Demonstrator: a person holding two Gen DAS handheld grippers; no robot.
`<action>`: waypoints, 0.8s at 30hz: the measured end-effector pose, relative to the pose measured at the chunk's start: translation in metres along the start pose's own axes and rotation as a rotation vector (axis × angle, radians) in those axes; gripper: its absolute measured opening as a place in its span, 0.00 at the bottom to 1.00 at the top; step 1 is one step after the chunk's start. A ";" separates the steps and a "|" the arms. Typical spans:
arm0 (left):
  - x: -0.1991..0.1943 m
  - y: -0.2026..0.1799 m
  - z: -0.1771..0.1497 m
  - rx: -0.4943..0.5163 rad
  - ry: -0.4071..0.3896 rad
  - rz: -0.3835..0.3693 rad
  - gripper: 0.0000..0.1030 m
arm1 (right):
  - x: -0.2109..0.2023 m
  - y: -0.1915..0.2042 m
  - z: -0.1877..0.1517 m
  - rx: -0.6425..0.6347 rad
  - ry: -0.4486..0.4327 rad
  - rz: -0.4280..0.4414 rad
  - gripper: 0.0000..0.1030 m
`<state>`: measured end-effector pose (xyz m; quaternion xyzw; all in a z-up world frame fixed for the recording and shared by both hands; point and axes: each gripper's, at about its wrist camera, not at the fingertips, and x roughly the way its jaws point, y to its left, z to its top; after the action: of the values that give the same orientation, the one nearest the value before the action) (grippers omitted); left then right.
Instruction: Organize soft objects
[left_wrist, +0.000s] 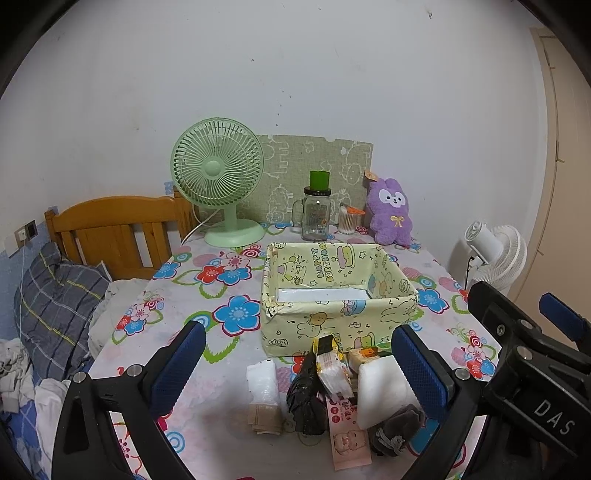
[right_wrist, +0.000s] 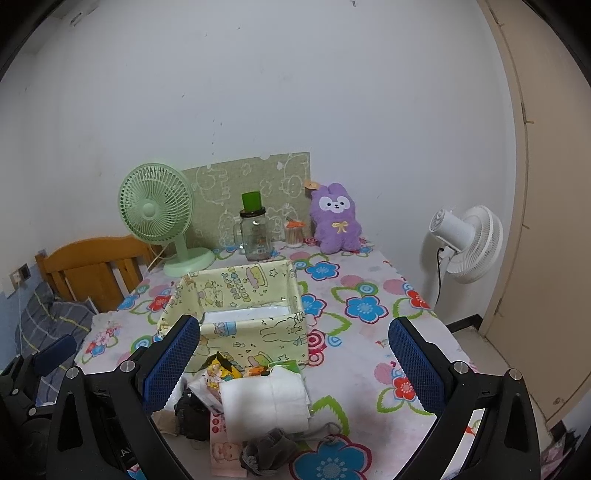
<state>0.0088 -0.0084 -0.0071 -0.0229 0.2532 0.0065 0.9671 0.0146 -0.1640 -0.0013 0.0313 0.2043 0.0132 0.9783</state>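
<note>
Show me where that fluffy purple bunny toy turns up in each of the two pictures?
Left wrist view: the fluffy purple plush bunny sits right of centre, against the back wall, beside the clear glass jar with a green cap.
Right wrist view: the bunny sits just right of centre, again at the table's far edge.
Shared landmark: the pale yellow cartoon-print fabric box, in front of the bunny in both.

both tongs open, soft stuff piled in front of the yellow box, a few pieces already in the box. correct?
Not quite: the yellow box holds none of the soft items; the right wrist view shows only its white bottom. The rest stands: both tongs, left and right, are open, and the pile lies in front of the box.
</note>
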 end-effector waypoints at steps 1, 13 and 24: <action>0.000 0.000 0.000 0.000 0.000 0.001 0.98 | -0.001 0.000 0.000 0.001 -0.001 0.000 1.00; -0.005 0.000 0.001 -0.007 -0.005 -0.011 0.98 | -0.006 0.000 0.001 0.000 -0.010 0.003 1.00; -0.007 0.001 0.002 -0.007 -0.008 -0.008 0.98 | -0.006 0.002 0.002 0.008 -0.007 0.020 1.00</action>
<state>0.0040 -0.0071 -0.0022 -0.0271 0.2494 0.0038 0.9680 0.0098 -0.1627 0.0026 0.0375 0.2008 0.0222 0.9787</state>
